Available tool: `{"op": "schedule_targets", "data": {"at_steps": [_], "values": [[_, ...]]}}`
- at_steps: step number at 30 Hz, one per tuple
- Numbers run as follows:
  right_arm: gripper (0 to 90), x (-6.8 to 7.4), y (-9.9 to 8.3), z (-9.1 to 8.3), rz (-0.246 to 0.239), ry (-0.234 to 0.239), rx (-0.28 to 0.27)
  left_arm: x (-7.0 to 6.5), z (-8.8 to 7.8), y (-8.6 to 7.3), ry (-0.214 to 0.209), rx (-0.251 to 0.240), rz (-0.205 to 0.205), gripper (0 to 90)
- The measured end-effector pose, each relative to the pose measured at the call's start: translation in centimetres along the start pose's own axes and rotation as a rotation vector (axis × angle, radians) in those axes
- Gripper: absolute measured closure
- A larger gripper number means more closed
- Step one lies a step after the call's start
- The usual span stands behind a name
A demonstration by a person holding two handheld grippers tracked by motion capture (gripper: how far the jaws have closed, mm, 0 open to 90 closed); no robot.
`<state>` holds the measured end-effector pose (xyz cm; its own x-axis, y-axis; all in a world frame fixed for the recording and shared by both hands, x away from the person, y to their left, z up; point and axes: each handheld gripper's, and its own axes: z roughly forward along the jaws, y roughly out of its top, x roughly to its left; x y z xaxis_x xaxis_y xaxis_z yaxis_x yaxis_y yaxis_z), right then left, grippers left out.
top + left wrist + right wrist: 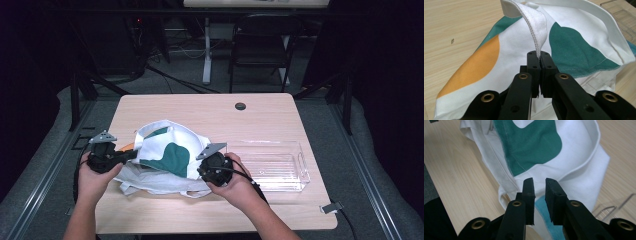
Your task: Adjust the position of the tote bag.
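Observation:
A white cloth bag [165, 155] with green and orange patches lies crumpled on the left half of the wooden table [200, 107]. My left gripper [131, 154] is at the bag's left side. In the left gripper view its jaws [540, 56] are pressed together on a white stitched strap [536, 22] of the bag, which rises from them. My right gripper [202, 170] is at the bag's right edge. In the right gripper view its jaws [539, 181] stand a little apart just above the white cloth [534, 142], with nothing pinched between them.
A clear plastic tray [302, 165] sits on the table to the right of the bag, close to my right hand. A round cable hole [240, 106] is near the table's far edge. A dark chair [262, 45] stands beyond the table.

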<state>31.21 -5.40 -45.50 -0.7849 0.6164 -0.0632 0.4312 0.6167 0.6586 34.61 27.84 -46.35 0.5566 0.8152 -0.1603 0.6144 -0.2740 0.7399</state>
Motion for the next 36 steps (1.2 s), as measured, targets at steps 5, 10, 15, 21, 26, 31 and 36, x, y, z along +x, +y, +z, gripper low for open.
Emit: {"op": "schedule_targets", "data": {"at_steps": [5,10,15,21,26,31,36], "values": [[77.8,1.1,1.1,1.3,-0.038,0.012,0.023,0.2,0.0,0.2,-0.006,-0.009,-0.002,88.4],[78.1,2.0,1.9,2.6,-0.061,0.030,0.031,0.3,0.0,0.2,-0.009,-0.008,-0.003,88.3],[78.5,2.6,2.4,3.8,-0.078,0.036,0.051,0.4,-0.2,0.2,-0.012,-0.013,-0.008,88.4],[79.0,3.1,3.1,5.0,-0.096,0.039,0.070,0.5,-0.4,0.1,-0.016,-0.022,-0.012,88.3],[80.0,3.5,3.5,5.8,-0.108,0.033,0.079,0.5,-0.5,0.0,-0.016,-0.025,-0.015,88.4],[81.7,3.9,3.6,6.3,-0.129,0.014,0.090,0.5,-0.6,0.0,-0.020,-0.031,-0.023,88.3],[81.5,4.3,3.8,6.6,-0.167,0.002,0.116,0.4,-0.6,-0.1,-0.019,-0.026,-0.020,88.3]]}}
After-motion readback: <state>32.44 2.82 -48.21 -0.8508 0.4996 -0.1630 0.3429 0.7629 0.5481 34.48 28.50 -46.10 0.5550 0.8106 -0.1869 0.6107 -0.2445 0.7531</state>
